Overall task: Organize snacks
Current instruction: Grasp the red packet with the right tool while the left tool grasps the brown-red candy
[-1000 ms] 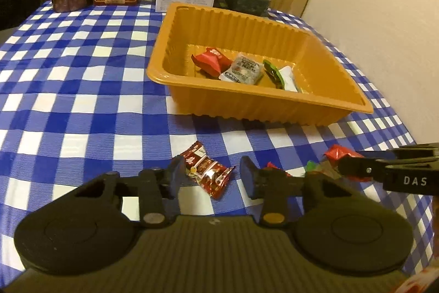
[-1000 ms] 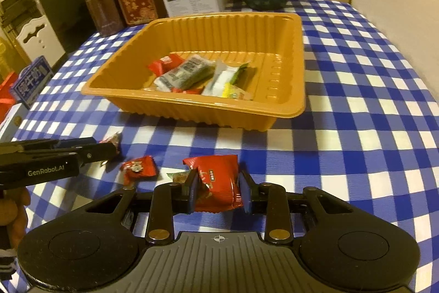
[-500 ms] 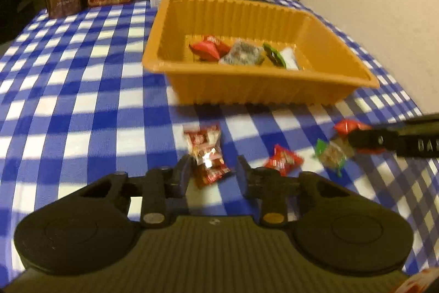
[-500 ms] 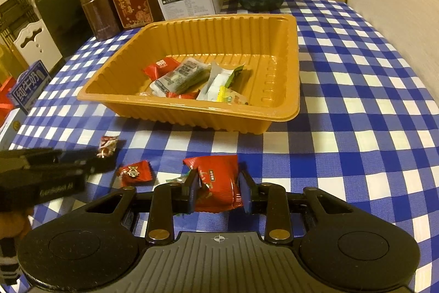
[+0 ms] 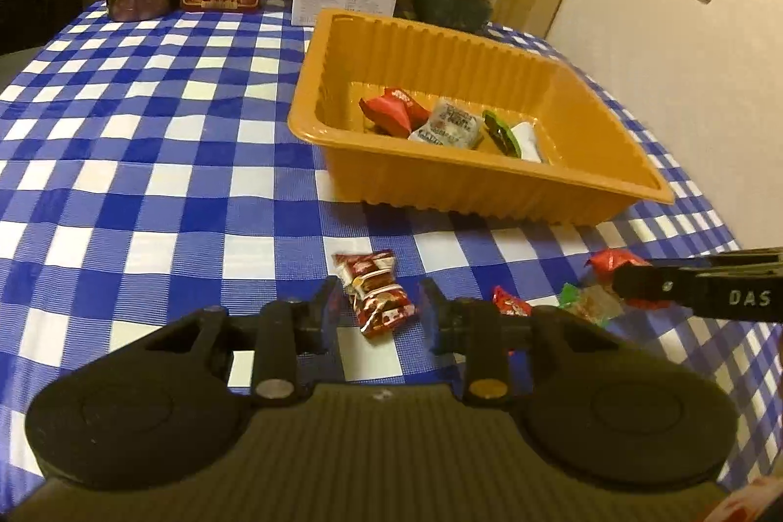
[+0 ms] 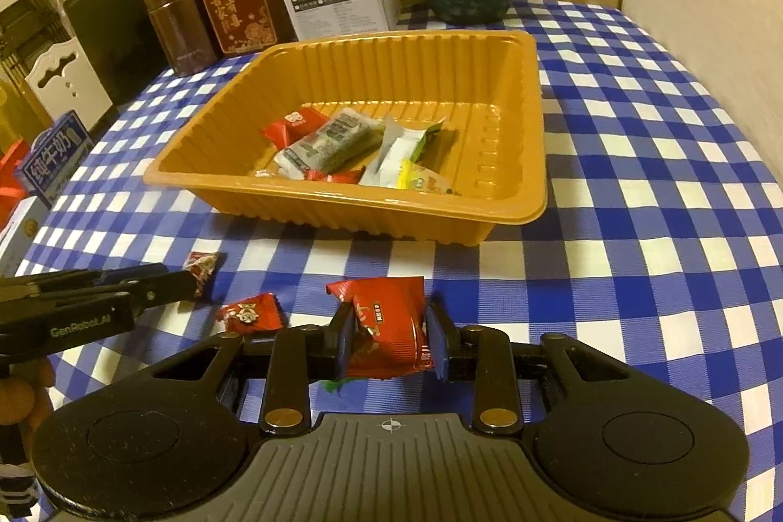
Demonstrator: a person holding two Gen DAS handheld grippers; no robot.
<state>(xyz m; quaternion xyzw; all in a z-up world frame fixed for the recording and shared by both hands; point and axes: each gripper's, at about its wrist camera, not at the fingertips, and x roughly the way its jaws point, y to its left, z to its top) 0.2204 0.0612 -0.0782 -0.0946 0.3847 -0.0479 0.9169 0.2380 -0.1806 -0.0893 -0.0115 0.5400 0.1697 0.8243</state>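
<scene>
We note the right gripper (image 6: 386,343), marked "DAS", clamped on a red snack packet (image 6: 386,326) before the orange tray (image 6: 533,199). The left gripper (image 5: 377,309), marked "GenRobot.AI", stands wide around a brown-red candy (image 5: 377,294) on the checked cloth (image 5: 147,160).

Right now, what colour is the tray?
Orange tray, clearest in the right wrist view.

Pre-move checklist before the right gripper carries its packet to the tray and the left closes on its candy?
1. right gripper shut on red packet: ok.
2. Packet lifted off the tablecloth: cannot tell.
3. orange tray has bare floor for a drop: ok, right side free.
4. left gripper open, jaws either side of the brown-red candy: ok.
5. Candy centred between the jaws: ok, roughly.
6. small red candy and green wrapper not yet in the tray: not ok.
</scene>
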